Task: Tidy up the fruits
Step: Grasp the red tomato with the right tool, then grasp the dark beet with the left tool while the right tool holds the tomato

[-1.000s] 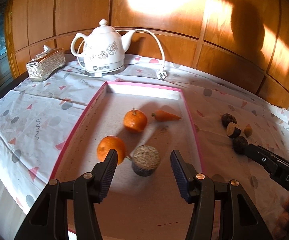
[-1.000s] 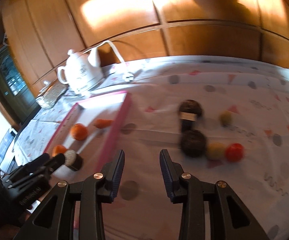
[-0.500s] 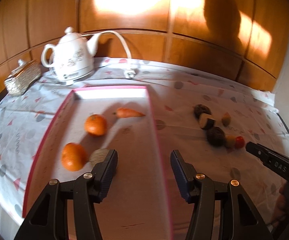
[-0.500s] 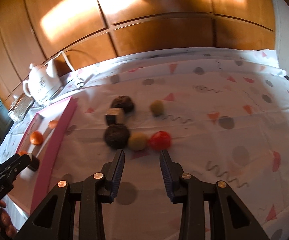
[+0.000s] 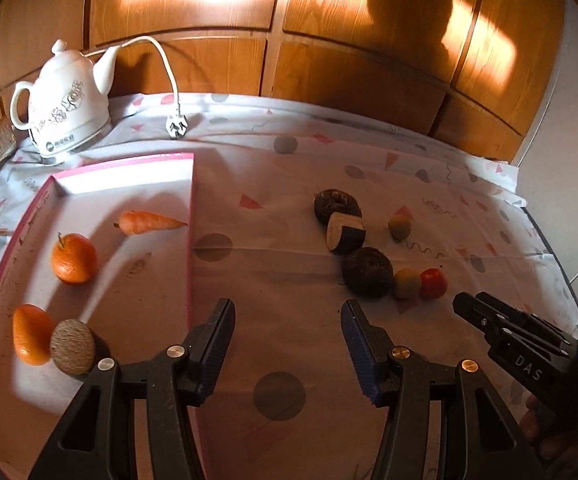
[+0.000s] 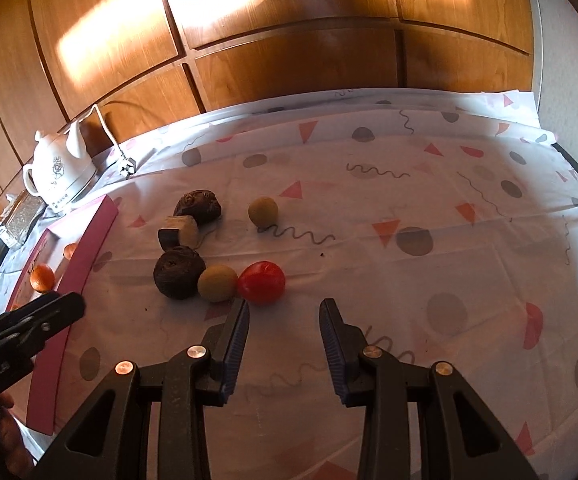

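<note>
Fruit-sorting mid-reach: the right gripper (image 6: 285, 322), jaws parted and empty, hovers just short of a glossy red fruit (image 6: 261, 282) lying loose on the patterned tablecloth (image 6: 429, 208), touching a dull yellow-green ball (image 6: 217, 283) beside a dark round fruit (image 6: 179, 266). The left gripper (image 5: 287, 326), also parted and empty, hangs at the right rim of the pink tray (image 5: 189, 240), which holds 2 oranges (image 5: 73, 258) and a carrot (image 5: 149, 222). Next move likely calls for centring on the red fruit without nudging its neighbour.
</note>
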`<state>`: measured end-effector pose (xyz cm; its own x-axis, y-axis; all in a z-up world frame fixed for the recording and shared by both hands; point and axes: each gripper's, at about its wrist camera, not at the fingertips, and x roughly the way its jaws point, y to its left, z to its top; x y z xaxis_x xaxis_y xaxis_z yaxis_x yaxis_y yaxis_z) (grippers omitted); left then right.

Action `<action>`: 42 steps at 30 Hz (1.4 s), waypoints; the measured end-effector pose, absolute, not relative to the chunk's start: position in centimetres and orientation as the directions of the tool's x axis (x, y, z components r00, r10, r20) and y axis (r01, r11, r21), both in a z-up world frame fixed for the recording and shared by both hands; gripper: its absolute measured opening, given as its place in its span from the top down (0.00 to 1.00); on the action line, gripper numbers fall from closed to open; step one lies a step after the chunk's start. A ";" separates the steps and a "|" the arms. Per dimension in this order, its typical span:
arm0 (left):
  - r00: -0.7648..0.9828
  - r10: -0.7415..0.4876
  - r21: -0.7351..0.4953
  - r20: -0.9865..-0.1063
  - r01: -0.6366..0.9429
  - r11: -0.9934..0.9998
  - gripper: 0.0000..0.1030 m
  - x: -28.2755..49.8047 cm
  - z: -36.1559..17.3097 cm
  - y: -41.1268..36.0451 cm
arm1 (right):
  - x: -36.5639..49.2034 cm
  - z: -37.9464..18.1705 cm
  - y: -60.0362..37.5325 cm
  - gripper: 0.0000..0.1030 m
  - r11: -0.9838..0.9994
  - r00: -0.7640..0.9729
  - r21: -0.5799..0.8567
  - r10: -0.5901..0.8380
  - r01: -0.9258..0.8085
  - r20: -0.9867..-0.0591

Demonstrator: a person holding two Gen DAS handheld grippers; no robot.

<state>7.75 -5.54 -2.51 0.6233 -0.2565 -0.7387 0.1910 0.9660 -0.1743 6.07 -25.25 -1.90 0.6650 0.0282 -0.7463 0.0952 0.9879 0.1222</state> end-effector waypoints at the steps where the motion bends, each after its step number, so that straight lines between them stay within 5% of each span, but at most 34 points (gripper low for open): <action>1: 0.622 -0.254 -0.170 -0.741 0.192 0.967 0.46 7.8 -2.6 -5.6 | 6.1 -1.9 -25.2 0.64 0.988 0.664 0.123 0.032 0.092 -0.747; 18: 0.611 -0.260 -0.158 -0.748 0.217 0.963 0.46 8.6 -3.5 -7.4 | 9.6 -3.1 -23.5 0.71 0.999 0.655 0.010 0.028 -0.032 -0.755; 30: 0.585 -0.317 -0.207 -0.746 0.249 0.946 0.46 10.2 -3.7 -9.8 | 8.9 -3.2 -25.7 0.71 0.995 0.678 -0.055 -0.100 0.088 -0.729; 42: 0.549 -0.334 -0.258 -0.766 0.212 0.942 0.46 13.0 -4.7 -11.5 | 8.6 -3.4 -26.4 0.71 0.996 0.690 -0.010 -0.070 0.090 -0.721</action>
<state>13.04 -11.51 -4.68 0.5492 -0.3337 -0.7662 0.2125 0.9425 -0.2581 8.57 -26.41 -3.35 0.6898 -0.0701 -0.7206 0.0904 0.9959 -0.0103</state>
